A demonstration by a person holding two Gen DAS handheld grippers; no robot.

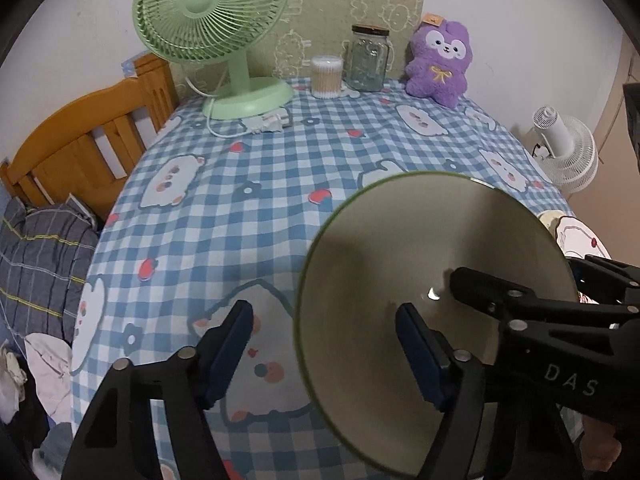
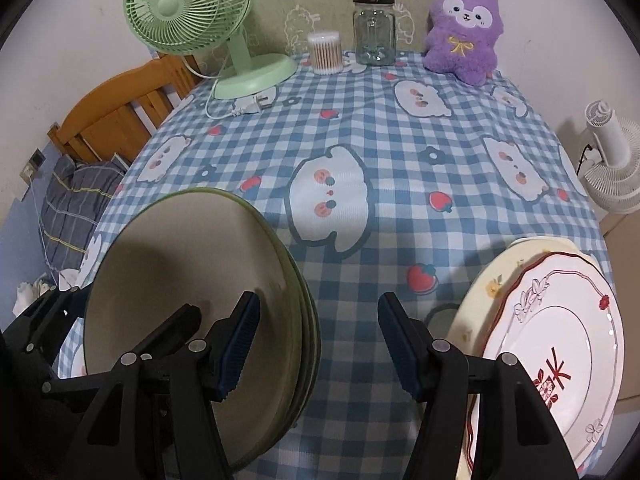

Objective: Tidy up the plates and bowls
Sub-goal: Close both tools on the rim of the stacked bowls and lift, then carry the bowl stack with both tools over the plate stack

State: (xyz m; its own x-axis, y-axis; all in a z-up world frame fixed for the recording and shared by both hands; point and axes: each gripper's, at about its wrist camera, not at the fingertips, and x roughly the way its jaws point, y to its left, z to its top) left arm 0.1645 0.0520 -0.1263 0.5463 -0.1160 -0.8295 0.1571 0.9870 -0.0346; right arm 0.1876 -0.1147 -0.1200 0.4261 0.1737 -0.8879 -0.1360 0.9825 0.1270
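A stack of green-rimmed grey plates [image 2: 192, 272] lies on the checked tablecloth at the near left; it also shows in the left wrist view [image 1: 432, 264]. A white plate with red trim [image 2: 560, 336] lies on a cream flowered plate [image 2: 484, 284] at the near right. My left gripper [image 1: 324, 352] is open, its right finger over the grey plate and its left finger over the cloth. My right gripper [image 2: 316, 344] is open and empty, over the cloth between the two stacks. The right gripper's black body [image 1: 532, 312] reaches over the grey plate's right edge.
A green desk fan [image 2: 192, 12], a tub of cotton swabs [image 2: 326, 52], a glass jar [image 2: 374, 30] and a purple plush toy [image 2: 464, 28] stand along the table's far edge. A wooden bed frame [image 2: 120, 108] is to the left, a white fan [image 2: 612, 160] to the right.
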